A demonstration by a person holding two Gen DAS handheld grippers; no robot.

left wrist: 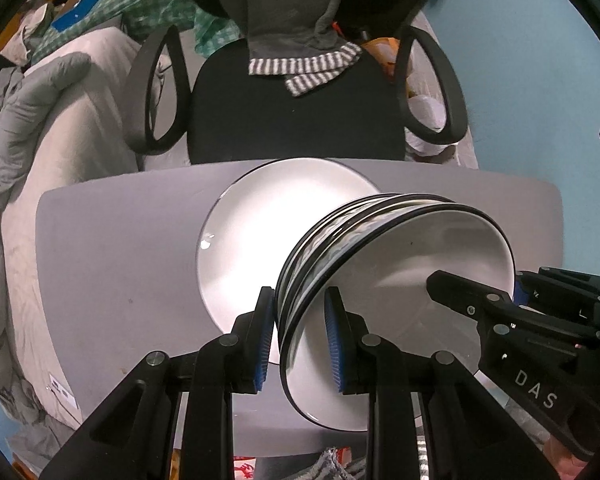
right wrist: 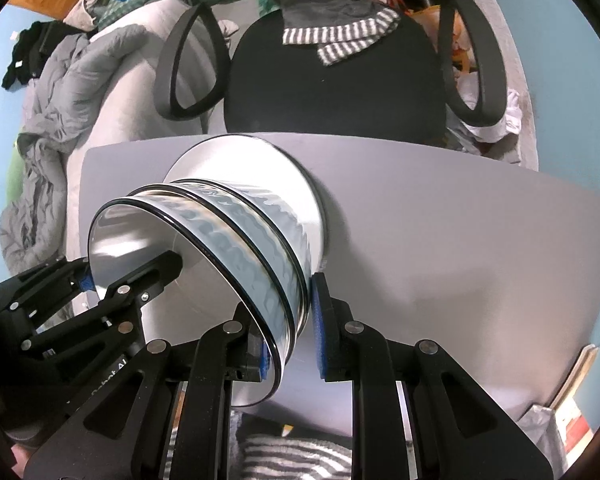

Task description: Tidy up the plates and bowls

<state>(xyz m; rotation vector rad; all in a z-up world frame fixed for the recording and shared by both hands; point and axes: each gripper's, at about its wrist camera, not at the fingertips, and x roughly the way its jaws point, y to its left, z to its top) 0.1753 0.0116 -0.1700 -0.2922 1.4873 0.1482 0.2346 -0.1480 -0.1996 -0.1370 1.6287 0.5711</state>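
Bowls — a nested stack of white ones with dark rims — hang between my two tools, above the grey counter and just over a large white plate that lies flat on it near the far edge. My left hand-held gripper is pinching the stack's rim on one side: one blue pad sits outside the wall, the other inside the top bowl. My right hand-held gripper does the same on the opposite side, with one pad inside the bowl and one pressed on the outer wall. In the left wrist view the right tool's black finger reaches into the bowl from the right; in the right wrist view the left tool reaches in from the left. I count at least three rims in the stack, though the exact number I cannot tell. Beyond the counter stands a black office chair with a grey garment draped over its back — and to the left, a bed with a rumpled grey duvet.
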